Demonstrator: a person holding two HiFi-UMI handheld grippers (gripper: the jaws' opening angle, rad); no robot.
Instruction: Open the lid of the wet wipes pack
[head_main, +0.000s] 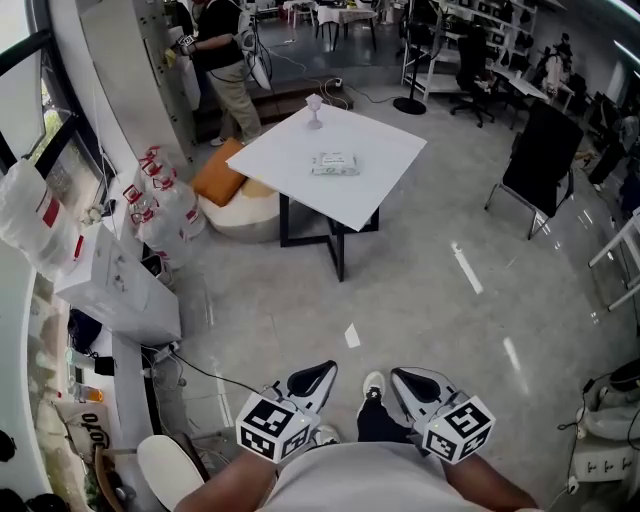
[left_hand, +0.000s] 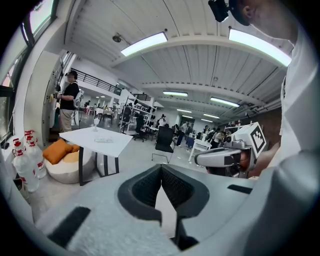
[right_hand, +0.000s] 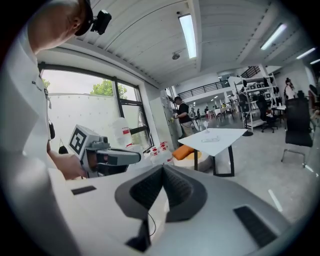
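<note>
A white table (head_main: 290, 140) and a pale green-and-white wet wipes pack (head_main: 334, 164) are seen at upper centre, an orange cushion (head_main: 218, 172) to their left. Black-and-white square markers are borne by the left gripper (head_main: 322, 369) and right gripper (head_main: 399, 375).

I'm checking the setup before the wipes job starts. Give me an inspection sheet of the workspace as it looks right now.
Surface: white table, far ahead of the person, top mostly bare.
Job's things: wet wipes pack lies flat near the table's middle; lid state too small to tell.
Clutter: one small stemmed cup near the table's far corner.
Grippers: left gripper and right gripper both shut, empty, close to the person's body, well short of the table.
Cables: black cable on the floor at left; another cable beyond the table.
Surroundings: orange cushion, water bottles, black chair, a standing person.
</note>
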